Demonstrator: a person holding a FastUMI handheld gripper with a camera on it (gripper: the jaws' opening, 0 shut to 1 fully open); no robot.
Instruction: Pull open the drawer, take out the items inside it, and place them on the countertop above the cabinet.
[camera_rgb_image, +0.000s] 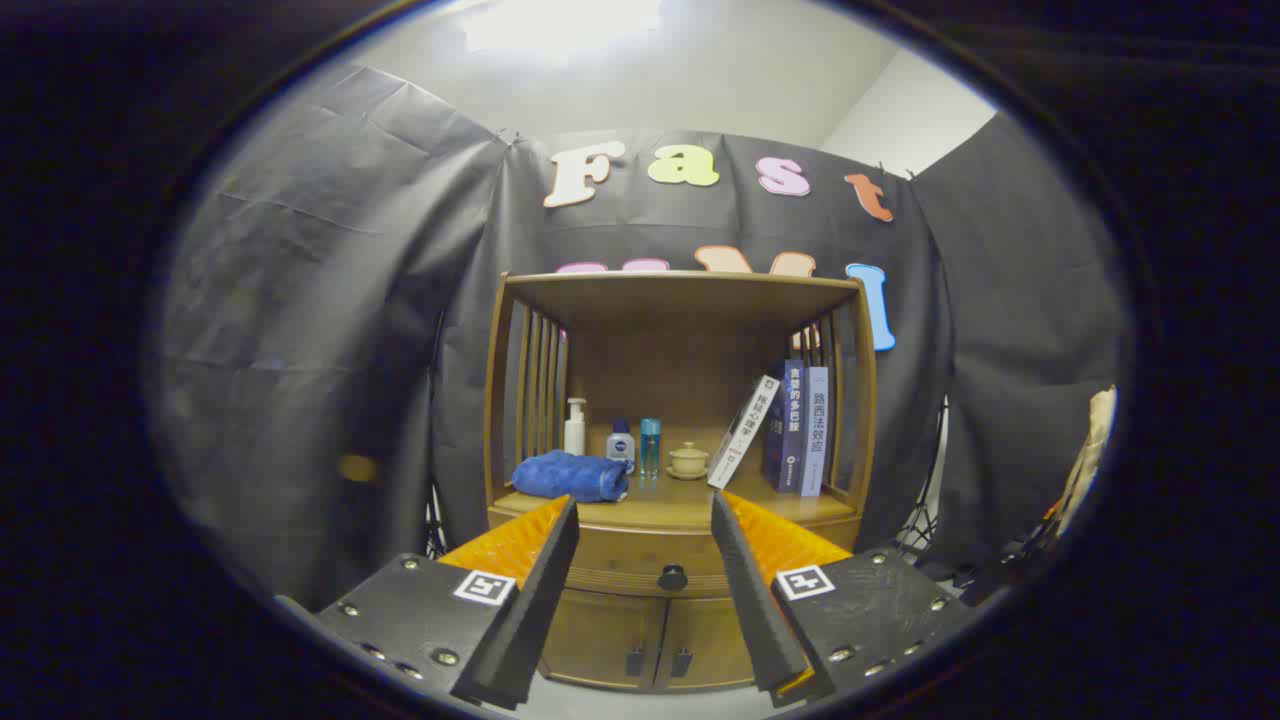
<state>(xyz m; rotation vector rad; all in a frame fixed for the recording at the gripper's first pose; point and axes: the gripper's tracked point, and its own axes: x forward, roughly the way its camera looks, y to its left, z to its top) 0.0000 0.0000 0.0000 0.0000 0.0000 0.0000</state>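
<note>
My gripper (645, 505) has its 2 fingers spread wide apart with nothing held between them. Framed in the gap between the fingers, and well beyond their tips, I see the drawer (640, 560) of a wooden cabinet (680, 300), closed, with its dark round knob (672, 577) sitting between the fingers' lower edges. I cannot see what lies inside it. Below the drawer are 2 cabinet doors (645, 630) with small dark handles, both shut. Directly above the drawer is the countertop (670, 505), a shelf-like bay with slatted sides. On it, from my left, lie a folded blue towel (568, 476), a white pump bottle (575, 427), a small blue-capped bottle (621, 442), a slim teal bottle (650, 445) and a small lidded ceramic cup (688, 460). Further right, 1 book leans (743, 432) against 2 upright books (803, 428).
</note>
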